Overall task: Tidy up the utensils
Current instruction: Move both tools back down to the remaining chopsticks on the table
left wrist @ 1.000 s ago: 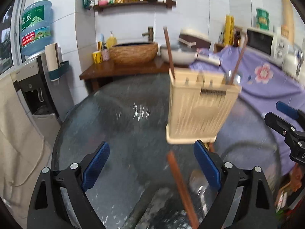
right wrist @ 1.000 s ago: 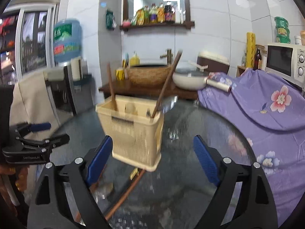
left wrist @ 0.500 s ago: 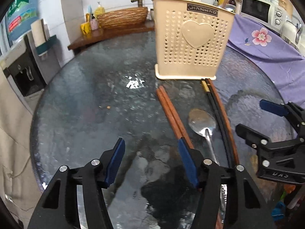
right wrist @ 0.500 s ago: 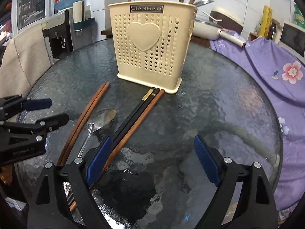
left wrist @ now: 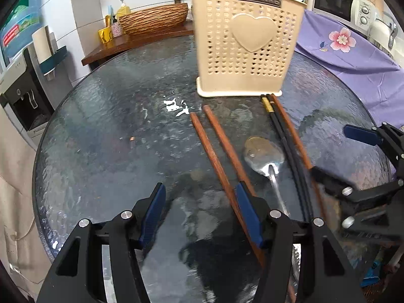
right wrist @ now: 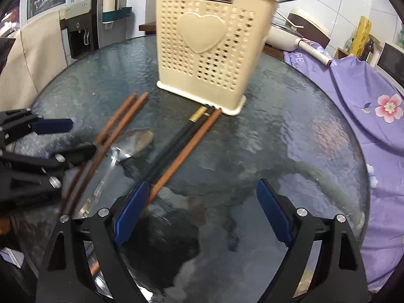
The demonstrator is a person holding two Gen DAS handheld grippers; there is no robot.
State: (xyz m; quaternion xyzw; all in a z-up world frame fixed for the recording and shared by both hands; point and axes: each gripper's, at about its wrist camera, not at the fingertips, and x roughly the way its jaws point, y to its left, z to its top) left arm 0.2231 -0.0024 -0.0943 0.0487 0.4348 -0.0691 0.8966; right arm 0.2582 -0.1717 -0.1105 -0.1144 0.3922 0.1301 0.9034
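On the glass table [left wrist: 101, 131], chopsticks [left wrist: 214, 151] and spoon [left wrist: 263, 154] lie before the holder [left wrist: 248, 43]; the left tool [left wrist: 200, 214], half-closed and empty, and the wide, empty right tool [right wrist: 202, 212] risk skidding these thin utensils on the slick glass.

Cream heart-perforated holder [left wrist: 250, 48], brown chopsticks [left wrist: 214, 156], possibly black pair [left wrist: 285, 141]

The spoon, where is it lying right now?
The spoon lies flat on the glass table, between the brown chopsticks and the black chopsticks, before the beige holder.
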